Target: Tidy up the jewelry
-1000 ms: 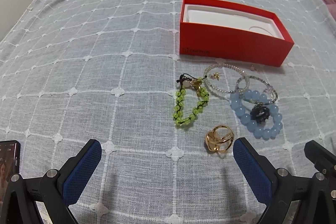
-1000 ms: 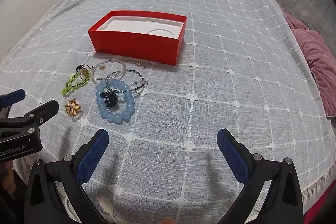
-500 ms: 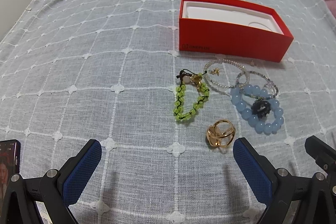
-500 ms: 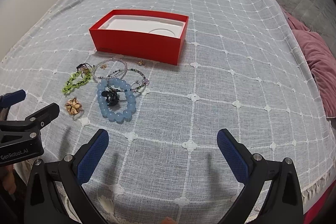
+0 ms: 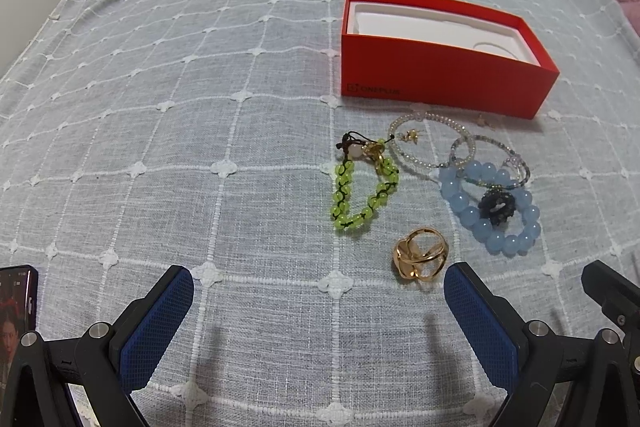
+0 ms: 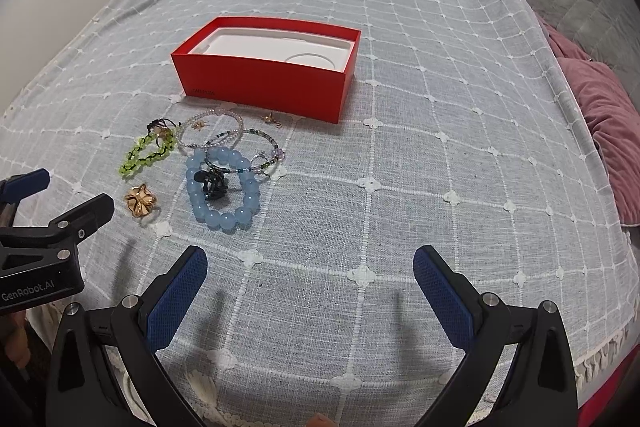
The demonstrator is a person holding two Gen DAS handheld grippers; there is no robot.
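Left gripper (image 5: 318,307): jaws spread wide, nothing between them, hovering low over the bed at the near edge.
Right gripper (image 6: 310,285): also wide apart and empty, just right of the left one.
Bed (image 5: 160,147): grey-blue cover with a white grid carries everything.
Red box (image 5: 440,83): open, white liner inside, sitting far of the jewelry.
Gold ring (image 5: 419,259): nearest piece, just beyond the left gripper's right finger (image 5: 478,327), not touching it.
Green bead bracelet (image 5: 360,193): lies left of the pile, far of the ring.
Blue bead bracelet (image 5: 490,207): right of the ring, a black piece (image 5: 498,207) resting inside its loop.
Thin beaded bangles (image 5: 432,143): overlapping, between the blue bracelet and the box.
Phone (image 5: 16,311): at the near left edge, screen lit.
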